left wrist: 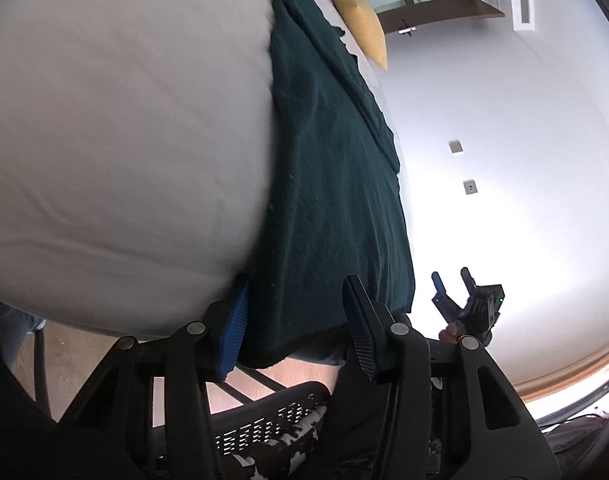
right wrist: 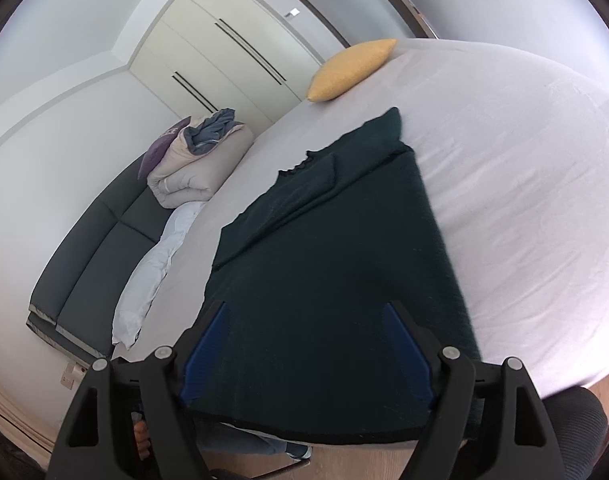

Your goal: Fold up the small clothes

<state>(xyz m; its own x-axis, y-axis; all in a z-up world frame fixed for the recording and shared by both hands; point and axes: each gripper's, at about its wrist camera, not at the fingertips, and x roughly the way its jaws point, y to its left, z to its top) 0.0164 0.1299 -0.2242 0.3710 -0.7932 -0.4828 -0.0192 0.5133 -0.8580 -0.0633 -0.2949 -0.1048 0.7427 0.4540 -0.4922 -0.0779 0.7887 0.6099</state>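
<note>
a dark green garment (right wrist: pixel 324 248) lies spread on the white bed (right wrist: pixel 524 200), its near hem hanging just past the bed's edge toward the person. from the left: in the right wrist view a dark sofa (right wrist: pixel 96 240) runs along the wall with a white pillow (right wrist: pixel 152 276) and a rolled duvet (right wrist: pixel 196 168) on it, then the garment, then bare sheet, with a yellow cushion (right wrist: pixel 352 68) at the far end of the bed. the garment's far part already shows a layer lapped over the body, with a scalloped dark edge beside it, so a first fold looks made there; the long near body is flat and unfolded. the left gripper (left wrist: pixel 296 320) is at the near hem, its fingers spread wide with cloth between them but not pinched. the right gripper (right wrist: pixel 308 348) also has its fingers parted, poised over the near hem and gripping nothing; the left wrist view shows it just off the garment's corner, equally released. by this reading the job is early to midway: the main folds of the body remain, and neither tool has hold of the hem.
</note>
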